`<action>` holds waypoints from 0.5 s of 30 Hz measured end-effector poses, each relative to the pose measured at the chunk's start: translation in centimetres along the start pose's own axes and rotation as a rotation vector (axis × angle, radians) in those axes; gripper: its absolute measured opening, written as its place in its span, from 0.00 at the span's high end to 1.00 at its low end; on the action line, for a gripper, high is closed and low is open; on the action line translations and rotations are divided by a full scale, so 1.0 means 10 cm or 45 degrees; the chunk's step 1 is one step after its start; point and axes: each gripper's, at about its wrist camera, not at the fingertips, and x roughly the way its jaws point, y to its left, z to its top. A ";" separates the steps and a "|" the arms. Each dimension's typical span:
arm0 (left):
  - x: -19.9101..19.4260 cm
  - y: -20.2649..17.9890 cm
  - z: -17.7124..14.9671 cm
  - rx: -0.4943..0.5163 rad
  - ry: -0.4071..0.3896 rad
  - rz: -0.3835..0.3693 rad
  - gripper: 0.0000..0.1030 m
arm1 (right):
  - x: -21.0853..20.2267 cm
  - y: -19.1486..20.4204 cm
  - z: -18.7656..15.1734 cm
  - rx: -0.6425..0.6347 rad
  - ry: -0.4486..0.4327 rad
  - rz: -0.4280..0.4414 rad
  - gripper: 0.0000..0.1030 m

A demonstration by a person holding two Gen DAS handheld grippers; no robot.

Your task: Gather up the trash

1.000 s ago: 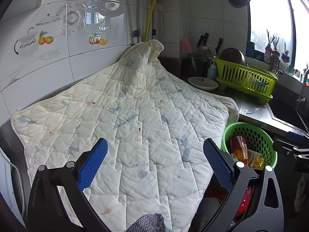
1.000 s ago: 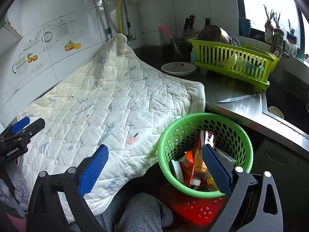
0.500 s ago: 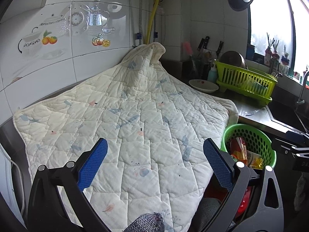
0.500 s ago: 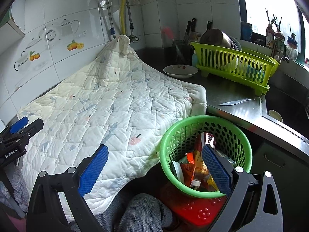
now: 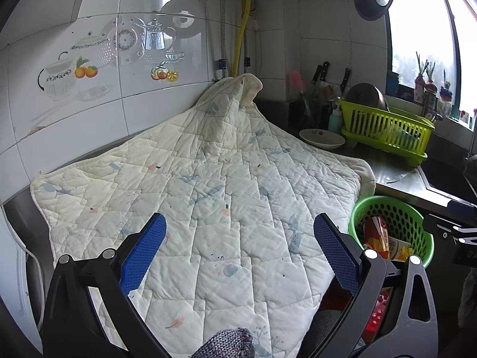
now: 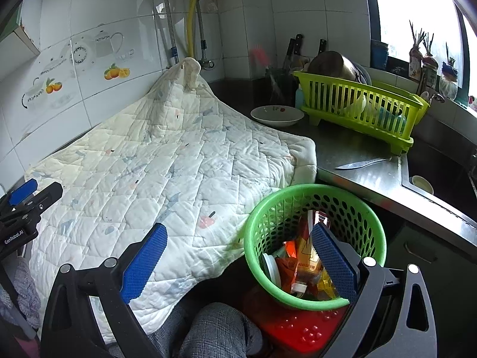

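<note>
Standing upright on a red stool [image 6: 298, 331], the green basket [image 6: 256, 238] opens upward beside the quilt's [image 6: 167, 164] front corner; wrappers [image 6: 307, 256] stand on end inside. Right gripper [image 6: 238, 256] hovers above its rim, jaws spread wide, empty. Left gripper [image 5: 238, 249] hangs over the quilt, jaws likewise apart. Only the right view shows a knife [image 6: 363, 162] on the counter [image 6: 357, 146].

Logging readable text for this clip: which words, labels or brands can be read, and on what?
"GenRobot.AI": white lettering on the left gripper, seen in the right wrist view.
Print on the orange wrapper in the green basket: too blurred to read.
Nothing else legible.
</note>
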 end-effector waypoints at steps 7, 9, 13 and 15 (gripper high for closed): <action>-0.03 -0.01 0.02 -0.009 -0.018 0.022 0.05 | -0.02 -0.01 0.00 -0.003 -0.024 -0.002 0.08; -0.04 -0.01 0.02 -0.015 -0.022 0.027 0.05 | -0.02 -0.01 0.01 0.000 -0.029 -0.001 0.08; -0.05 -0.01 0.02 -0.017 -0.029 0.032 0.05 | -0.03 -0.02 0.00 0.001 -0.038 0.005 0.08; -0.05 -0.01 0.02 -0.018 -0.030 0.031 0.05 | -0.03 -0.02 0.00 0.001 -0.044 0.007 0.08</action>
